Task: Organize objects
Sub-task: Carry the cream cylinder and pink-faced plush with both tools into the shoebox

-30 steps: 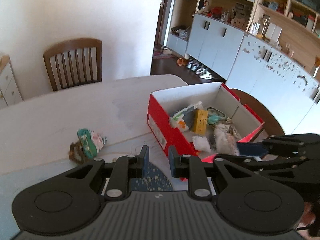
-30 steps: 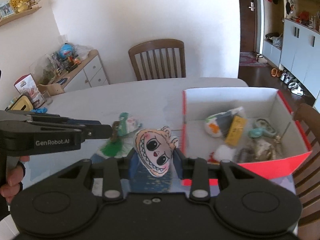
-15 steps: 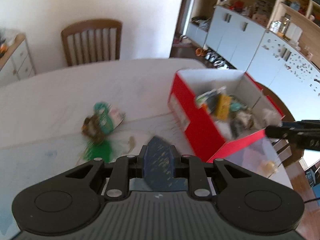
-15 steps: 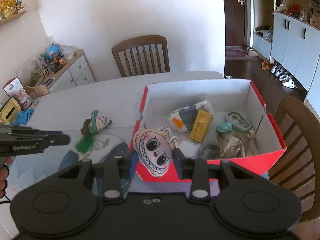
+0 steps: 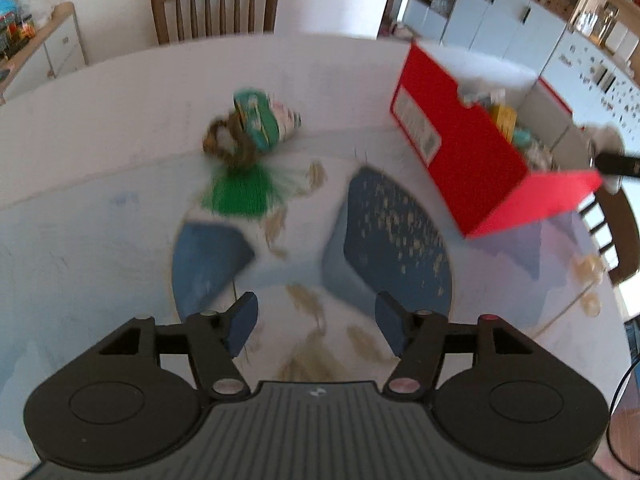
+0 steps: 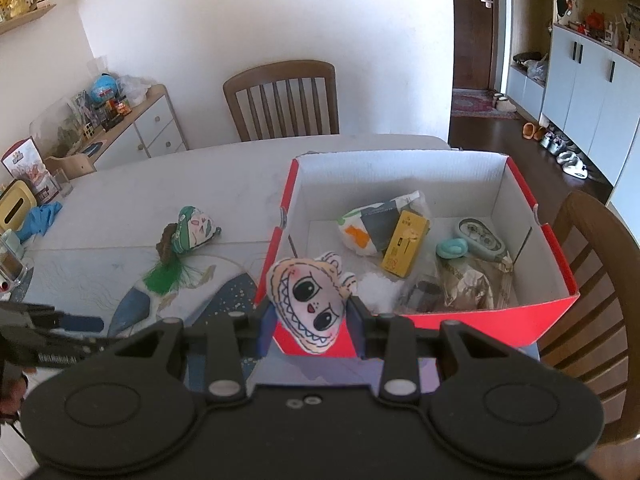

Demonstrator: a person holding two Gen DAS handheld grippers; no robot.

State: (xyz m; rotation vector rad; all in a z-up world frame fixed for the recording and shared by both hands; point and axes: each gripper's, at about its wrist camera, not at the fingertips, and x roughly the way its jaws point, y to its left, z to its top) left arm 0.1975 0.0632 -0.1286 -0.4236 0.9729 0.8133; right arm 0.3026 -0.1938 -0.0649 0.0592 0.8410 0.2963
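Observation:
My right gripper (image 6: 310, 322) is shut on a small stuffed doll head (image 6: 308, 306) with big eyes, held just in front of the near wall of the red box (image 6: 472, 322). The box holds several items, among them a yellow pack (image 6: 404, 248) and a teal loop (image 6: 452, 248). My left gripper (image 5: 316, 326) is open and empty above the table mat. A green and white doll with a green tassel (image 5: 250, 128) lies on the table ahead of it, also in the right wrist view (image 6: 188, 236). The red box (image 5: 460, 144) is to its right.
The white table (image 6: 120, 196) carries a printed mat (image 5: 384, 240). Wooden chairs stand at the far side (image 6: 280, 100) and at the right (image 6: 592, 280). A blue cloth (image 6: 40, 220) and a yellow box (image 6: 14, 208) lie at the table's left edge.
My left gripper has opened and swung left, toward the green doll. My right gripper has moved right with the doll head, up to the box's near wall.

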